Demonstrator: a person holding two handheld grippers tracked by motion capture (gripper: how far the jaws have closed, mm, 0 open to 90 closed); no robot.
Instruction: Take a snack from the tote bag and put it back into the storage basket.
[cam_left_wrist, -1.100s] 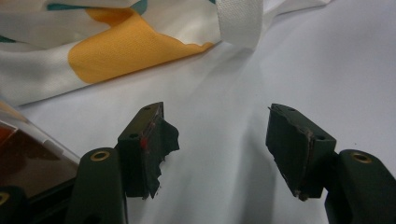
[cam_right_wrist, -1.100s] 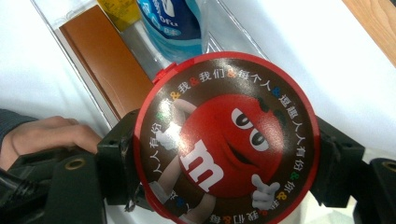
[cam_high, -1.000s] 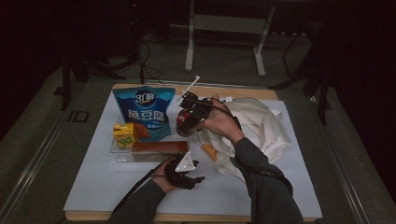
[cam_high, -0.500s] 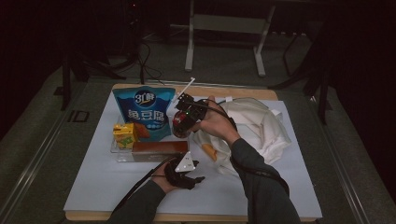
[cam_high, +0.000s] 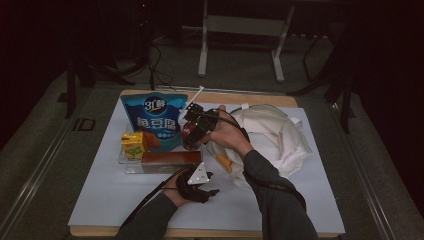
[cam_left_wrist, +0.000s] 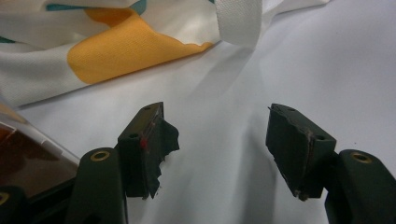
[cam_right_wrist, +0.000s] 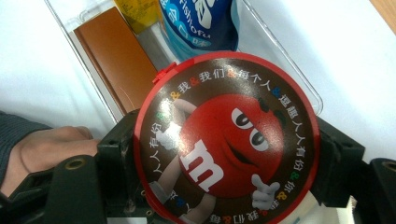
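Overhead, from the high view, the right gripper (cam_high: 192, 131) is held up above the middle of the white-covered worktop (cam_high: 110, 195), just beside a blue snack pouch (cam_high: 152, 117) that stands upright at the back. A yellow drink carton (cam_high: 133, 143) and a brown box (cam_high: 170, 159) sit together in a clear tray (cam_high: 125, 167) in front of the pouch. A crumpled white cloth bag (cam_high: 280, 135) lies to the right of the hand. The left gripper (cam_high: 199, 186) rests low near the front edge of the worktop, just in front of the tray, its grey three-cornered plate facing up. Left gripper view: the fingers (cam_left_wrist: 149, 149) stand well apart with nothing between them, released, over bare white cover; the cloth bag, with its orange patch, lies beyond them, and a corner of the clear tray shows at lower left. Right gripper view: the fingers (cam_right_wrist: 116, 154) are clenched on a round M&M's tin (cam_right_wrist: 226, 142), one at each side of its red rim, lid facing the camera. The tin is held off the worktop above the tray; the brown box and the pouch show behind it, and the person's left hand (cam_right_wrist: 51, 149) shows at the left edge.
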